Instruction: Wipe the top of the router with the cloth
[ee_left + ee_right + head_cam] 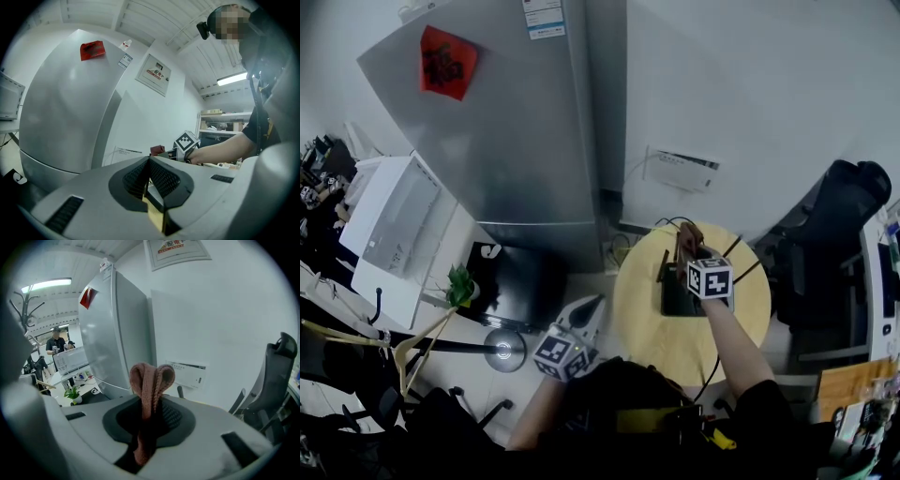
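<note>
1. The left gripper (587,312) is held low and close to the body, left forearm (532,414) bent, its jaws pressed together on nothing.
2. The right gripper (687,246) reaches forward on an outstretched right arm (737,345), its jaws clamped on a folded cloth (149,380).

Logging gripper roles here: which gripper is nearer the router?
Right. The right gripper, holding the cloth, is directly over the router; the left gripper is off beyond the table's left edge.

Near half of the table (675,349) lies open; router (678,302), antennas (660,269) and fridge (525,141) crowd its far edge
</note>
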### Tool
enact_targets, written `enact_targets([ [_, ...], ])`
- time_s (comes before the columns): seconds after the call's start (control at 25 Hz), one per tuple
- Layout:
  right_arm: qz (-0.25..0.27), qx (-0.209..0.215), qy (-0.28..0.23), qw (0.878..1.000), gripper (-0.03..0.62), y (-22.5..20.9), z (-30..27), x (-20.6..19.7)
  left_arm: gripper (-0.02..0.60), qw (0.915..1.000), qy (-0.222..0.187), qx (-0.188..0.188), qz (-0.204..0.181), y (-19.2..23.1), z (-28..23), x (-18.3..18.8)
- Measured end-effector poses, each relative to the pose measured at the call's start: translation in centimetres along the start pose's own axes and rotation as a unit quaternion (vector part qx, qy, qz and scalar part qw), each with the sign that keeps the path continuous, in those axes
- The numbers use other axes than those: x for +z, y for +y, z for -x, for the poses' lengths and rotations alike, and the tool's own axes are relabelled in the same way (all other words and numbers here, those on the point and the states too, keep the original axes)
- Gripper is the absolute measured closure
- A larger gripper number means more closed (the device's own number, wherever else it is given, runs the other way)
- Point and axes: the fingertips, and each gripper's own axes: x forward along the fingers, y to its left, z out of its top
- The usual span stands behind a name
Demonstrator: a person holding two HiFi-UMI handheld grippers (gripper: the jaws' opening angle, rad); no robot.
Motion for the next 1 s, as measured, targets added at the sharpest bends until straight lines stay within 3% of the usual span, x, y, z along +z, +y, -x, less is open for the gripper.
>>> enact_targets([
  [0.12,0.050,-0.005,-0.058,0.997,0.531,0.3,1.6,2.3,0.581,1.0000,-0.005,-0.001,-0.002,-0.1,-0.1,0.4],
  [0.24,0.132,-0.005,-0.108,0.985,0.531,0.8,3.5,3.9,0.581,1.0000,-0.004,-0.002,-0.002,-0.3,-0.2,0.3],
  [0.32,0.184,0.006,-0.102,0.978,0.531,1.3,3.8,3.1,0.581,1.0000,-0.002,-0.001,-0.001,-0.2,-0.3,0.1],
  [0.44,0.232,0.004,-0.029,0.972,0.531,1.0,2.2,-1.2,0.581,1.0000,0.005,0.003,0.003,0.0,-0.4,-0.4],
  [0.68,0.195,0.015,0.118,0.974,0.531,0.1,-1.6,-10.2,0.581,0.9998,0.019,0.010,0.008,0.2,-0.7,-1.2],
  [0.84,0.165,0.040,0.147,0.975,0.531,2.2,-3.5,-10.7,0.581,0.9993,0.027,0.022,0.014,0.7,-0.5,-1.0],
  [1.0,0.153,0.026,0.175,0.972,0.531,1.8,-5.8,-11.2,0.581,0.9985,0.032,0.042,0.017,1.5,0.2,-1.3],
])
